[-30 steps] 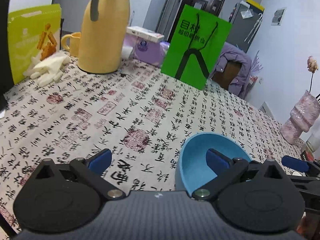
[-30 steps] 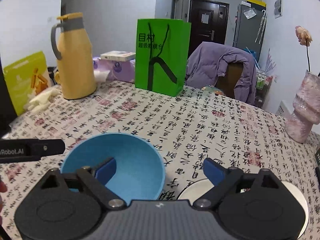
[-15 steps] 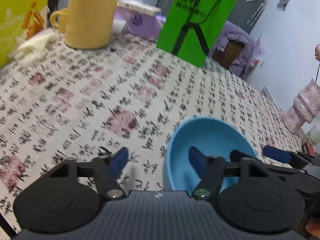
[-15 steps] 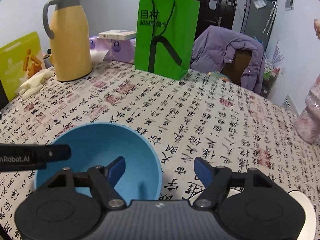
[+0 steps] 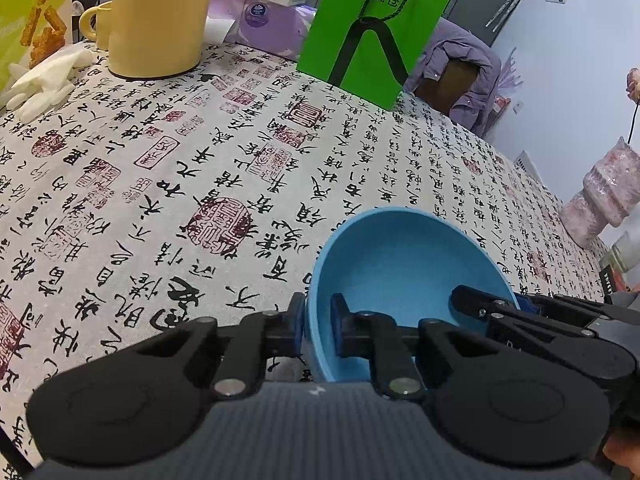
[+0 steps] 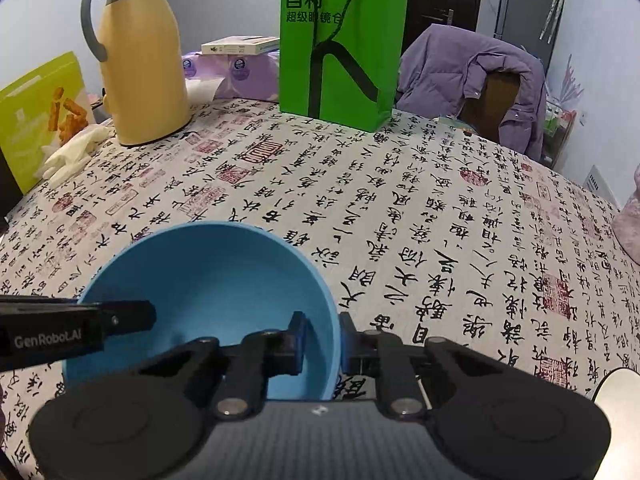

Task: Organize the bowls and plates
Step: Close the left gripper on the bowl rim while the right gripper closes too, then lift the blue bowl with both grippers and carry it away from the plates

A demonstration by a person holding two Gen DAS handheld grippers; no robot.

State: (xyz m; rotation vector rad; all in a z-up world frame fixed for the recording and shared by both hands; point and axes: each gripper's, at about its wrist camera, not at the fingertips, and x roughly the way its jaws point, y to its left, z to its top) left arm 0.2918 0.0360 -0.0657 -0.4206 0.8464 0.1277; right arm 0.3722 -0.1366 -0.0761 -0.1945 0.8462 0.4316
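Observation:
A blue bowl (image 5: 400, 264) (image 6: 208, 280) sits on the calligraphy-print tablecloth (image 5: 240, 152), close in front of both cameras. My left gripper (image 5: 318, 320) is shut on the bowl's left rim, one pad outside the wall and one inside. My right gripper (image 6: 322, 336) straddles the right rim the same way; its jaws are closing and the pads press on the wall. Each gripper shows in the other's view: the right gripper (image 5: 492, 300) at the far rim, the left gripper (image 6: 148, 316) reaching in from the left. A white plate (image 6: 620, 384) peeks in at the right edge.
At the table's far side stand a yellow thermos jug (image 6: 140, 72), a green paper bag (image 6: 340, 40), purple tissue packs (image 5: 268, 24) and a snack box (image 6: 36, 112) with white gloves (image 5: 44, 80). A pink wrapped vase (image 5: 600, 196) stands right. A chair with a purple jacket (image 6: 480, 80) is behind.
Both grippers sank toward the bowl and went from wide open to shut on its rim, left on the left wall, right on the right wall.

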